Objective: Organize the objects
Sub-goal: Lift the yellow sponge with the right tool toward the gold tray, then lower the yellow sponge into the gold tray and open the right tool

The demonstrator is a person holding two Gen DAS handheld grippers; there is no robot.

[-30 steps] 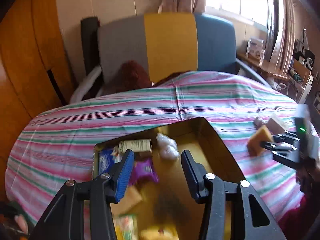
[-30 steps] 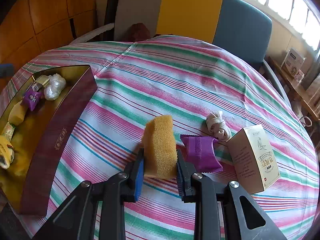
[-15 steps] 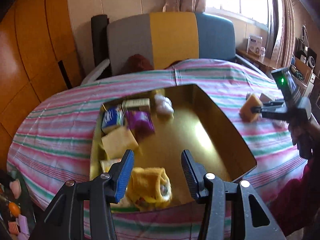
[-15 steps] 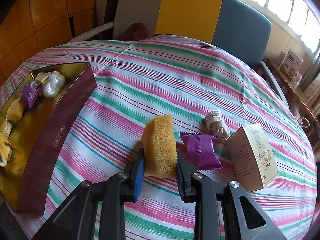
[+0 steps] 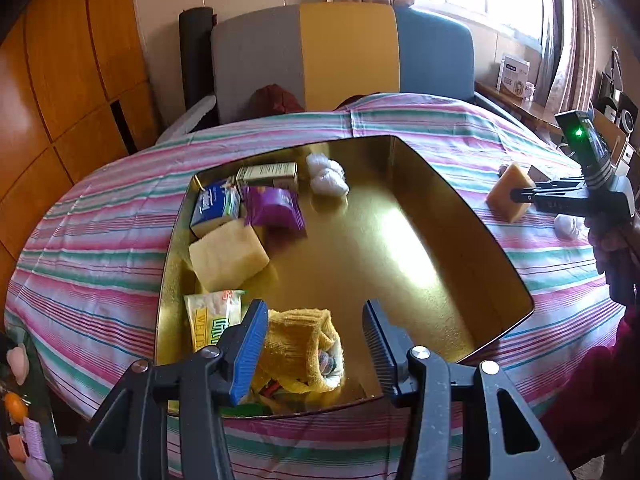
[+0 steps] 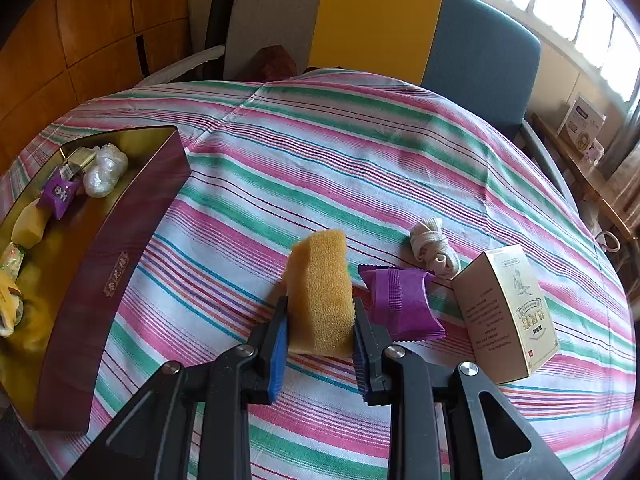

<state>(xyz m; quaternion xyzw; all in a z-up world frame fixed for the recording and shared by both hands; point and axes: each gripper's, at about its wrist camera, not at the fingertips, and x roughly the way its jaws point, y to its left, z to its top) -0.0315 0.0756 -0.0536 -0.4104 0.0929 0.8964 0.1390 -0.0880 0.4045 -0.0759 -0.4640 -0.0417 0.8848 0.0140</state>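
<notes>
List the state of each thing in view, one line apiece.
Right gripper: jaws shut on the sponge.
Sponge: on edge, gripped.
Left gripper: jaws open, empty, above the box.
Box: lidless, partly filled.
Yellow cloth: crumpled inside the box.
Purple packet: sealed, flat on the tablecloth.
Carton: closed, standing tilted.

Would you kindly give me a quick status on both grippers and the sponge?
Right gripper shut on orange sponge, above the tablecloth. Left gripper open, empty, over gold tray. Purple packet right beside the sponge; path to tray looks clear.
</notes>
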